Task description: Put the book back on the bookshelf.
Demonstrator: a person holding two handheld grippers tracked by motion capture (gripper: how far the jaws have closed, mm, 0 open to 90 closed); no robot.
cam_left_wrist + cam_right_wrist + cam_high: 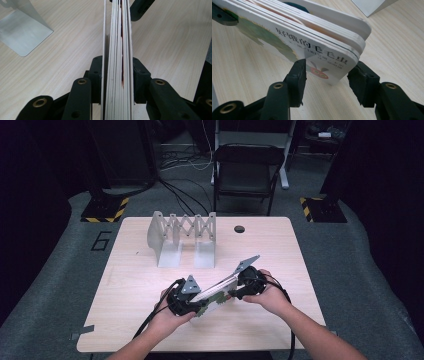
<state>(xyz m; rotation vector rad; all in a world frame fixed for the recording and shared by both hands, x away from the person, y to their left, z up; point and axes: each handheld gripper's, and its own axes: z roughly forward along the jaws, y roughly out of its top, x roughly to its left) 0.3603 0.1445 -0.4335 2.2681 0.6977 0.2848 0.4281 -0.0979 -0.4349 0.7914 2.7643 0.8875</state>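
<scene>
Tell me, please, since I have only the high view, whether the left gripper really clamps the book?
Observer: Yes; in the left gripper view the left gripper has a pad pressed against each side of the book.
Operator: And the right gripper?
Observer: The right gripper straddles one cover corner; I cannot tell whether it presses.
Operator: What book is it?
Observer: A board book with Chinese lettering and a caterpillar's red face.

Thick glossy cardboard book [117, 62] sitting between my matt black plastic left claw [117, 82] jaws; pale smooth wood-grain table [62, 50] lying beneath; brushed metal bookend [22, 35] gleaming beyond.
</scene>
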